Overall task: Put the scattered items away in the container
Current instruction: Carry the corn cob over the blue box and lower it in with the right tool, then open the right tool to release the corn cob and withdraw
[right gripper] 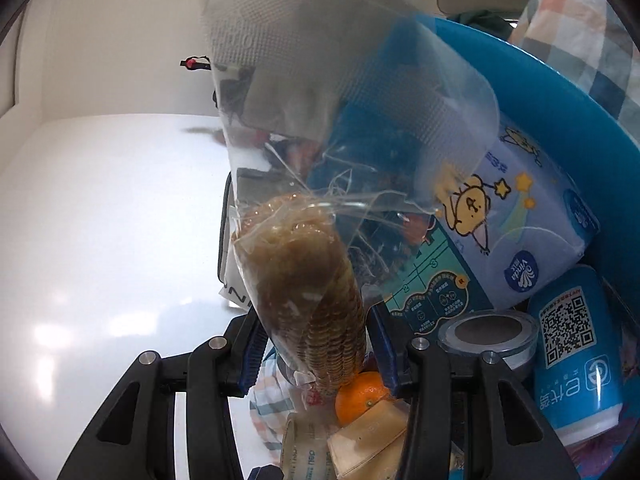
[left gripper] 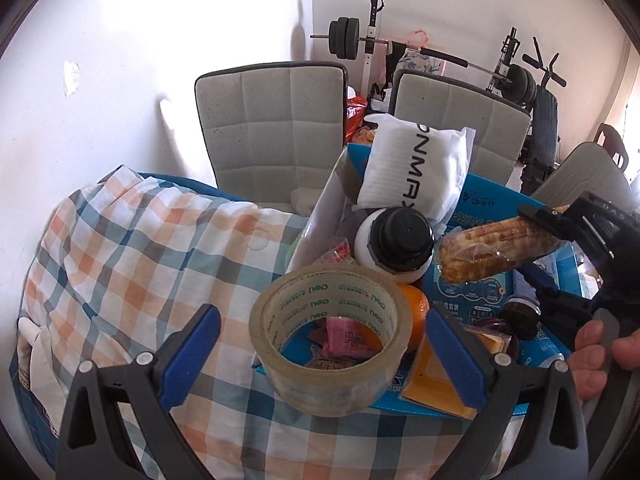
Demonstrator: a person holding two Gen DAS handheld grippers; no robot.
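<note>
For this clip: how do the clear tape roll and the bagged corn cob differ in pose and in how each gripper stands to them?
The clear packing-tape roll sits between the left gripper's spread blue fingers, which do not touch it; the vacuum-bagged corn cob is clamped by the right gripper. The tape rests on the heap; the cob hangs in the air above the blue container. The tape is a hollow ring; the cob is solid. Both are over the container.
</note>
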